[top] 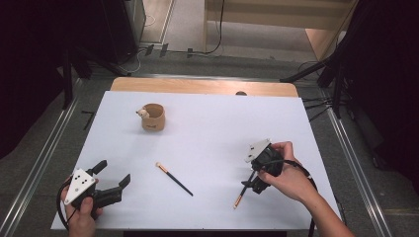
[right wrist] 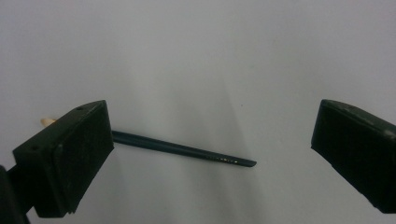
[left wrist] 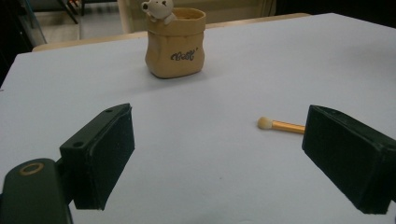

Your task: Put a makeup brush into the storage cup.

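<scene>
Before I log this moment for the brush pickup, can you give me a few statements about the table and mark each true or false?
1. The right gripper has its jaws open over a dark-handled brush. True; the handle lies on the sheet between them, not gripped.
2. The left gripper is clamped on the other brush. False; its jaws are open with nothing between them, and that brush lies apart on the sheet.
3. The tan cup lies tipped on its side. False; it stands upright.
4. A small bear figure sits at the cup's rim. True.
5. Both brushes stand inside the cup. False; both lie on the white sheet.
</scene>
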